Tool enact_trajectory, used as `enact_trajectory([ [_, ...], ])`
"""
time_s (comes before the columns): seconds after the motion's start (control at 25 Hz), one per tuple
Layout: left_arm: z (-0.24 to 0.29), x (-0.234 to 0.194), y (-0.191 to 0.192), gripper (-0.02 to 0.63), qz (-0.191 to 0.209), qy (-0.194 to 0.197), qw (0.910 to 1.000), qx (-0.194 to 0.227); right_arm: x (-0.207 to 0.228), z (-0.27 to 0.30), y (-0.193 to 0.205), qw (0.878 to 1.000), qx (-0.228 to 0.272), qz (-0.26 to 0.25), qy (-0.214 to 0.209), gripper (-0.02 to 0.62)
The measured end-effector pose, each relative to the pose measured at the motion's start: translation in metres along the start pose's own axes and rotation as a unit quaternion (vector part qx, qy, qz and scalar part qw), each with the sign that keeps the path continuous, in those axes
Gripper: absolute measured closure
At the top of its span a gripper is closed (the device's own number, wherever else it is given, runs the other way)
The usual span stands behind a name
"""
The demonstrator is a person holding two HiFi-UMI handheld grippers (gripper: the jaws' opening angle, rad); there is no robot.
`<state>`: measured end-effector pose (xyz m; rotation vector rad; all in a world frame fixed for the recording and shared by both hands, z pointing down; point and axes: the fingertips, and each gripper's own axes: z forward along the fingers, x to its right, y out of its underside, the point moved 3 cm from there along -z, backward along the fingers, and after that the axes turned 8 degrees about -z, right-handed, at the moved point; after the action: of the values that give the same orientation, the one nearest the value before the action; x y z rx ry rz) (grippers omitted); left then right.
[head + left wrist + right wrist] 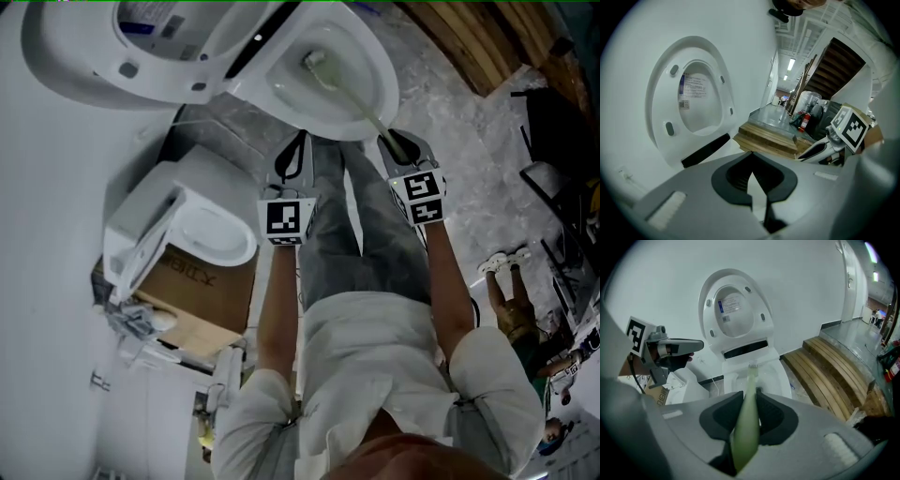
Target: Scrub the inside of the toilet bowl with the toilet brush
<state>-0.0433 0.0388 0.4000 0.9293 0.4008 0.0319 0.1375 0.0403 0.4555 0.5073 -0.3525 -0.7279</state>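
Squeezing the pale green handle of the toilet brush [746, 427] from both sides with the jaws of the right gripper [750, 394]. Pointing the handle forward and down, and holding its bristled head [314, 61] inside the toilet bowl [377, 70], near the back of the basin. Pressing the jaws of the left gripper [751, 153] together tip to tip, with nothing between them, while hovering just beside the right one, short of the bowl's front rim. Facing the raised seat and lid [733, 315], leaning upright against the white wall. Standing on grey marbled floor [441, 103], with a second toilet [202, 230] resting on a cardboard box [202, 295] off to the left and wooden steps [839, 366] off to the right.
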Motion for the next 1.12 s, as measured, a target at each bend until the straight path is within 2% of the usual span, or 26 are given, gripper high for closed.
enact_trajectory([
  [0.48, 0.022, -0.025, 0.052, 0.588, -0.037, 0.001, 0.999, -0.024, -0.008, 0.085, 0.03, 0.998, -0.062, 0.014, -0.027, 0.503],
  [1.12, 0.035, -0.034, 0.081, 0.588, -0.065, -0.005, 0.9971, -0.04, -0.026, 0.148, 0.054, 0.988, -0.131, 0.001, -0.085, 0.503],
])
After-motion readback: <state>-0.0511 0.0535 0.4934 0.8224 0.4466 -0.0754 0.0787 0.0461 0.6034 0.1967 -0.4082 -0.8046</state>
